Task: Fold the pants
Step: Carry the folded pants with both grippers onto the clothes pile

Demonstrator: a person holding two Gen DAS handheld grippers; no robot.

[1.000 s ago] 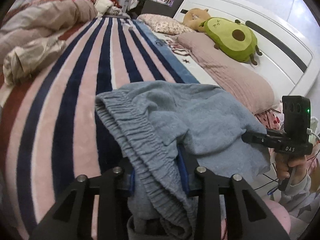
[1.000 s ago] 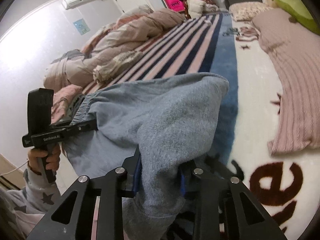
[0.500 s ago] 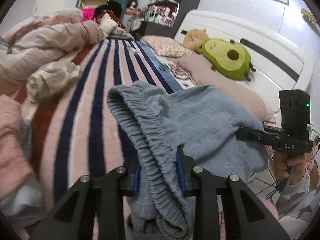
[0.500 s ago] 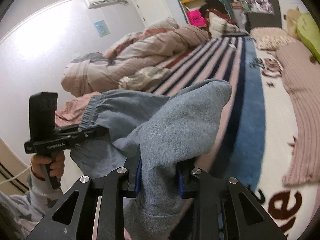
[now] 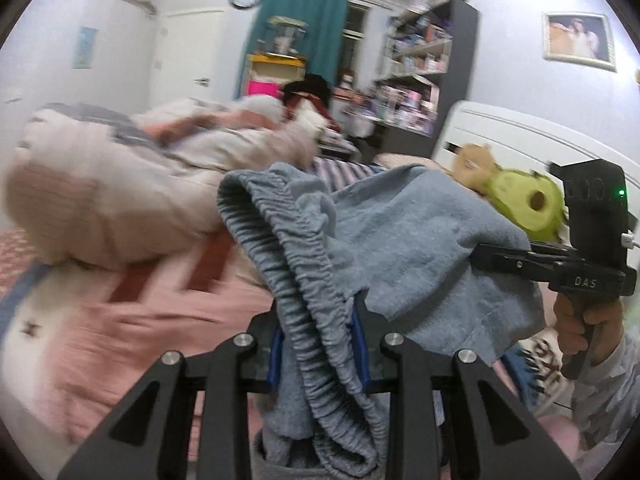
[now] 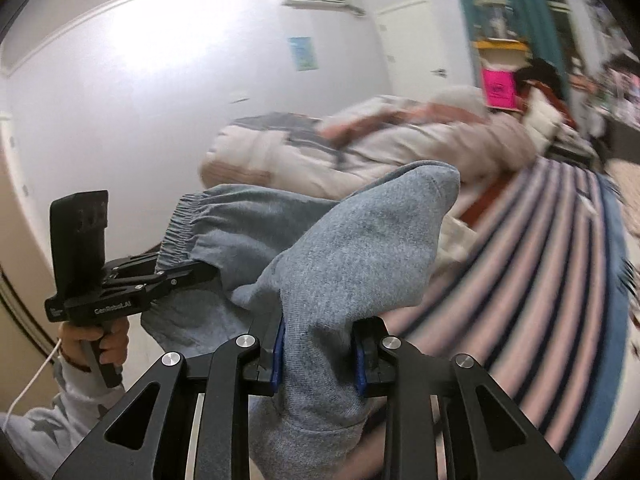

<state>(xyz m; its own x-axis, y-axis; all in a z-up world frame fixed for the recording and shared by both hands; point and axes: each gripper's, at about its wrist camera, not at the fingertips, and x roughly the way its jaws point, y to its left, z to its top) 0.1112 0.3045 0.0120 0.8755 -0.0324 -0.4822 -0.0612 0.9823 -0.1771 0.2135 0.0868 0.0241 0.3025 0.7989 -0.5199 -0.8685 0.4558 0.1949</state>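
Grey sweatpants (image 5: 400,240) hang lifted above the bed between my two grippers. My left gripper (image 5: 318,344) is shut on the gathered elastic waistband (image 5: 296,264), which runs up from between its blue pads. My right gripper (image 6: 318,350) is shut on a bunched fold of the grey pants (image 6: 360,248). In the left wrist view the right gripper (image 5: 500,258) appears at the right edge, clamped on the cloth and held by a hand (image 5: 580,320). In the right wrist view the left gripper (image 6: 188,272) grips the waistband (image 6: 180,224) at the left. The lower part of the pants is hidden below the frames.
Striped bedspread (image 6: 540,280) covers the bed. A rumpled duvet (image 5: 120,184) lies heaped at the far side. An avocado plush (image 5: 524,204) rests by the white headboard (image 5: 520,136). A dark shelf unit (image 5: 424,72) and a teal curtain (image 5: 304,28) stand behind.
Both grippers have risen with the pants and tilted upward, so the views now take in the walls and shelves rather than the bedspread. The grips on the cloth are unchanged.
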